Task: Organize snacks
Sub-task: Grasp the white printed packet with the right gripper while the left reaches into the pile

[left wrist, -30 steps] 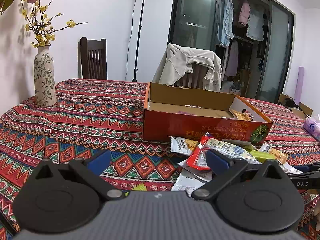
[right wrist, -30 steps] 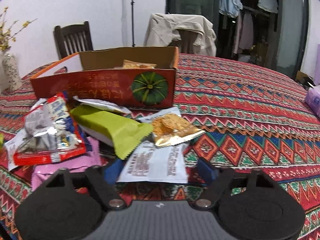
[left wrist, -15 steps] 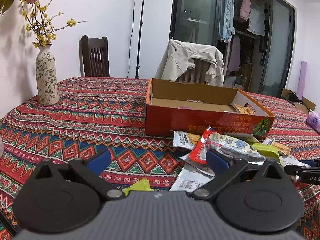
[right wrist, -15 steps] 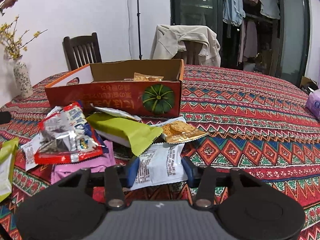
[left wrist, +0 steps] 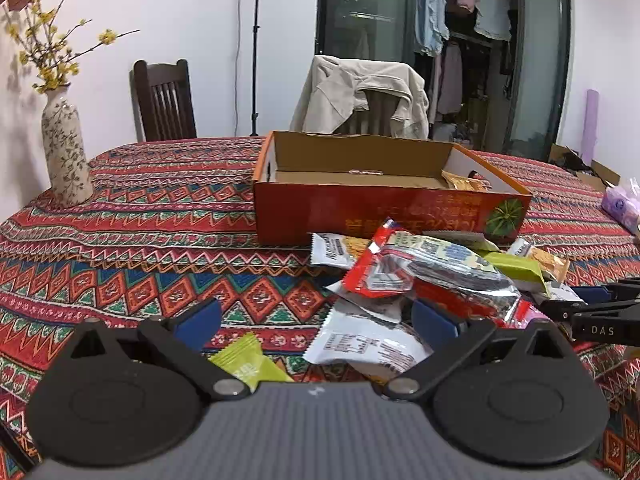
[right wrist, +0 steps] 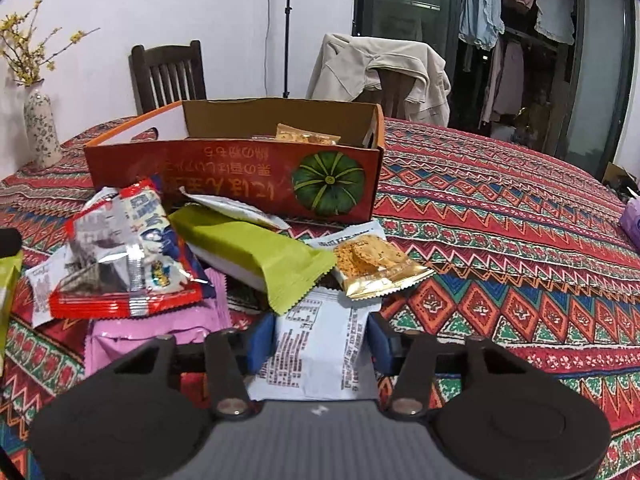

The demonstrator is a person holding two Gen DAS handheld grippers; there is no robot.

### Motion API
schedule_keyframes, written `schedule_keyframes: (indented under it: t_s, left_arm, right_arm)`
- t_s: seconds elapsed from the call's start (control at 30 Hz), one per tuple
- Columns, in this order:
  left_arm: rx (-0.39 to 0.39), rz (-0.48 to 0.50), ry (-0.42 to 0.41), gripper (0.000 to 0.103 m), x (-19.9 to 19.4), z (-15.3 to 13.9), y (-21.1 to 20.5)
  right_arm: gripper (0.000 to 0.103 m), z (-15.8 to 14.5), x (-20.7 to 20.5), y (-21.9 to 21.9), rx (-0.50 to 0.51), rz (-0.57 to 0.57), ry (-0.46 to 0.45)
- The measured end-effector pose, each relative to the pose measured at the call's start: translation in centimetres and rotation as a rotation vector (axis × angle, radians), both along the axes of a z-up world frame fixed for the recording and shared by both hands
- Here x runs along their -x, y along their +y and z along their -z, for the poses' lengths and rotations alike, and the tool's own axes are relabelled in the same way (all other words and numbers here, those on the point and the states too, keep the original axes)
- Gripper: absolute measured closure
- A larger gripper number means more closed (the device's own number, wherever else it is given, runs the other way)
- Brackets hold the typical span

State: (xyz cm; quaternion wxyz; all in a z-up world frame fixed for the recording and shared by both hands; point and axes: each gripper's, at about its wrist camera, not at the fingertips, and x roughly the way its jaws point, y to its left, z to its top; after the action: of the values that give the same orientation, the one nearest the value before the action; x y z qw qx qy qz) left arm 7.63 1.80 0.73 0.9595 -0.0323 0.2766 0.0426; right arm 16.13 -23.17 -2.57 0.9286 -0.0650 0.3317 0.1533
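An orange cardboard box (left wrist: 384, 216) (right wrist: 240, 176) stands on the table with one gold snack (right wrist: 306, 136) inside. A pile of snack packets lies in front of it: a red and silver pack (right wrist: 124, 256), a green bar (right wrist: 256, 256), a gold cracker pack (right wrist: 372, 264), a pink pack (right wrist: 160, 332). My right gripper (right wrist: 318, 344) is shut on a white packet (right wrist: 320, 348) at the pile's near edge. My left gripper (left wrist: 316, 320) is open above the cloth, with a small green candy (left wrist: 248, 364) and a white packet (left wrist: 368, 340) between its fingers.
A flowered vase (left wrist: 66, 152) stands at the far left of the patterned tablecloth (left wrist: 140, 240). Two chairs stand behind the table, one draped with a beige jacket (left wrist: 360, 96). A purple tissue pack (left wrist: 622, 206) lies at the right edge.
My right gripper has closed its fingers onto the white packet. My left gripper has drawn back a little from the pile and stays open.
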Motion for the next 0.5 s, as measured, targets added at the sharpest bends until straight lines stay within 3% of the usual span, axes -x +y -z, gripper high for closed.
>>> schedule_keyframes:
  t_s: [0.37, 0.5]
  left_arm:
    - [-0.095, 0.069, 0.035, 0.000, -1.3, 0.6, -1.6]
    - [-0.120, 0.123, 0.083, 0.000, -2.2, 1.6, -2.0]
  right_arm:
    - [0.061, -1.4, 2.4, -2.4, -0.076, 0.019, -0.064]
    - [0.061, -2.5, 2.9, -2.5, -0.091, 0.025, -0.107]
